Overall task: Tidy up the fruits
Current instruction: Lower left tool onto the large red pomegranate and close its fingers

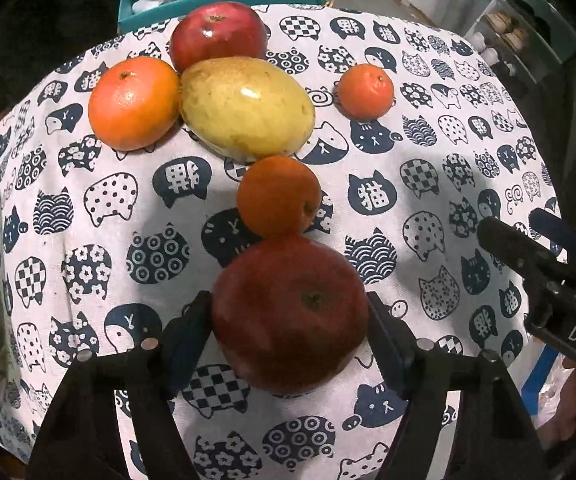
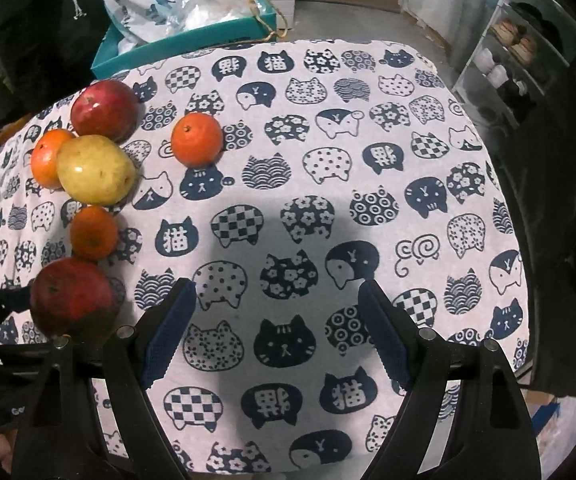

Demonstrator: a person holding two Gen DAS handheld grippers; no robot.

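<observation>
Your left tool (image 1: 290,320) grips the near apple (image 1: 288,316) on the counter (image 1: 428,168), seemingly touching the tangerine (image 1: 277,196) directly ahead; your right tool (image 2: 275,328) hovers released, well right of the fruit row.

Home: cat-print tablecloth (image 2: 328,200), shoe rack (image 2: 516,52)

We see table under white cloth (image 2: 328,200) printed with navy cat faces. On cloth, left side from right wrist view: far red apple (image 2: 103,110), large orange (image 2: 47,158), yellow mango (image 2: 95,170) touching both, small tangerine (image 2: 93,233) just nearer, near red apple (image 2: 72,297) touching it. Lone tangerine (image 2: 196,140) sits apart, right of cluster.
</observation>
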